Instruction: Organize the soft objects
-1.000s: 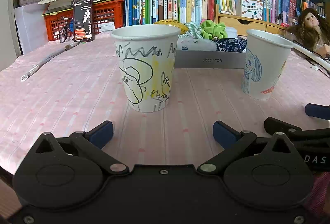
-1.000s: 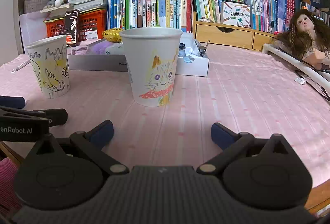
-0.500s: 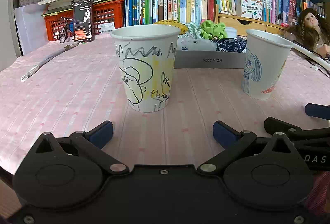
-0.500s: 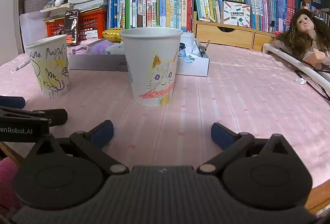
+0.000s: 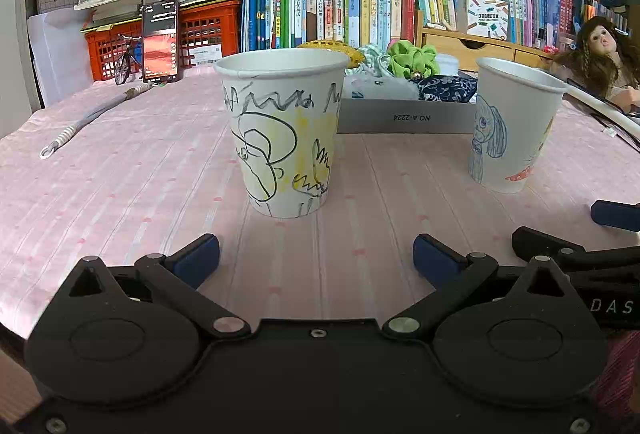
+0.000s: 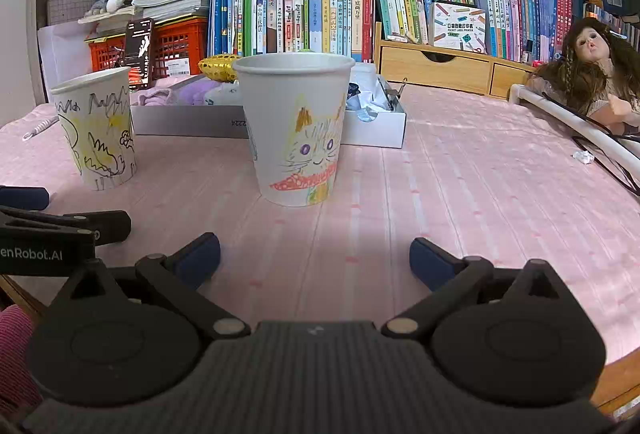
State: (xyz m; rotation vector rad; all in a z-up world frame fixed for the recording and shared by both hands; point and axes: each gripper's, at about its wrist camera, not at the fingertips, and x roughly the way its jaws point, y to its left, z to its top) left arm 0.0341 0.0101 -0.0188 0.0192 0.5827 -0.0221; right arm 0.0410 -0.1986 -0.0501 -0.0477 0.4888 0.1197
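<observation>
Pink tablecloth; both cups upright.

Matt paper cups on striped pink cloth tablecloth; wooden drawers

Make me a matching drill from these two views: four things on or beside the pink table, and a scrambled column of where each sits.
Things:
1. cat cup
2. yellow scribble cup
3. green scrunchie
4. doll

Places:
A. in the grey box behind the cups
B. straight ahead of the open left tongs
C. at the table's far right edge
D. straight ahead of the open right tongs

Pairs: 1-D, 2-B, 3-A, 4-C
</observation>
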